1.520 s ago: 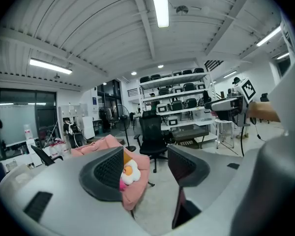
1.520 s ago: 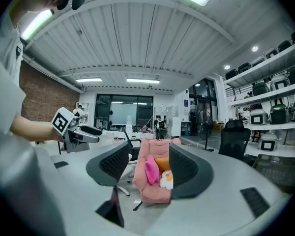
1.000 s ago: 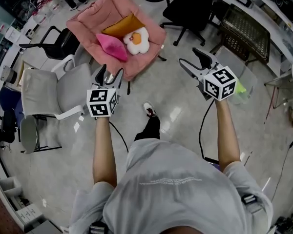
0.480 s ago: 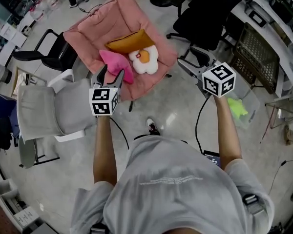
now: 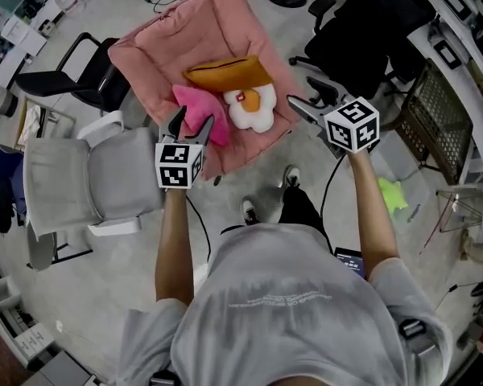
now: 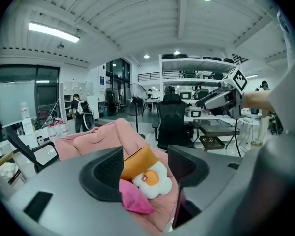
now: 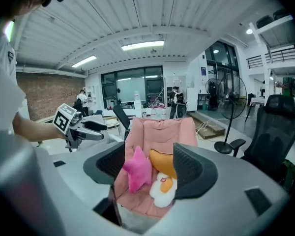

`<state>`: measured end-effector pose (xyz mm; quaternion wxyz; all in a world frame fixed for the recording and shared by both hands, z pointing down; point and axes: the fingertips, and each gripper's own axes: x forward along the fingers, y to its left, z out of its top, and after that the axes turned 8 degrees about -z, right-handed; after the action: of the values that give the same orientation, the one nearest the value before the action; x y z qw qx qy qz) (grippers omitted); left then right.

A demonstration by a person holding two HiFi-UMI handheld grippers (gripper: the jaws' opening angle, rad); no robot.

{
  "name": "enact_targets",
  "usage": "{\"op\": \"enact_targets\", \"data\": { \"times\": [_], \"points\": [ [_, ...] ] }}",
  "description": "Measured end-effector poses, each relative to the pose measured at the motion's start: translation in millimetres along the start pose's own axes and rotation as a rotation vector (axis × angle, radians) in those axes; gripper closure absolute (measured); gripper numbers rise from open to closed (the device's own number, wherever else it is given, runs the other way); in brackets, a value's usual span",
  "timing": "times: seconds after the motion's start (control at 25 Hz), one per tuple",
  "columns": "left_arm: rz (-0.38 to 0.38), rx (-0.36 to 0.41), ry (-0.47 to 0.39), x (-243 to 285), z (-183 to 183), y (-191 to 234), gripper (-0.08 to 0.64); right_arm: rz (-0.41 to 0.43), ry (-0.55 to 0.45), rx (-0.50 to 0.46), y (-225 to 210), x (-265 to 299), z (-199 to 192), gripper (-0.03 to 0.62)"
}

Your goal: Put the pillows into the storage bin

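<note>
The orange pillow (image 5: pixel 225 72), egg pillow (image 5: pixel 252 107) and pink star pillow (image 5: pixel 200 117) lie together on the pink padded chair (image 5: pixel 153 55). My left gripper (image 5: pixel 191 119) hangs near the star, jaws apart, empty; my right gripper (image 5: pixel 304 95), near the egg, is empty too, jaws spread though just narrowing a little

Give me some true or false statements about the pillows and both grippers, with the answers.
1. An orange pillow, a pink star pillow and a fried-egg pillow lie on the pink chair. True.
2. The left gripper holds the pink star pillow. False: its jaws stand apart with nothing gripped, short of the pillows.
3. The right gripper is open and empty. True.
4. The orange pillow lies nearer the person than the fried-egg pillow. False: it lies behind it, toward the chair's back.
</note>
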<state>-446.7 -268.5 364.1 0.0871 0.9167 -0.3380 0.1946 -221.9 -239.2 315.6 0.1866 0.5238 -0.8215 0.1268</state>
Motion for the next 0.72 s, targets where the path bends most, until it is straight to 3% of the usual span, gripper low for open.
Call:
{"op": "enact_targets", "data": {
  "times": [0.28, 0.72],
  "points": [
    [0.069, -0.077, 0.051, 38, -15, 32, 0.262, 0.092, 0.15, -0.096, -39, 94, -26, 0.261],
    [0.242, -0.294, 0.165, 119, -54, 100, 0.262, 0.32, 0.399, -0.327, -87, 295, -111, 0.207]
  ]
}}
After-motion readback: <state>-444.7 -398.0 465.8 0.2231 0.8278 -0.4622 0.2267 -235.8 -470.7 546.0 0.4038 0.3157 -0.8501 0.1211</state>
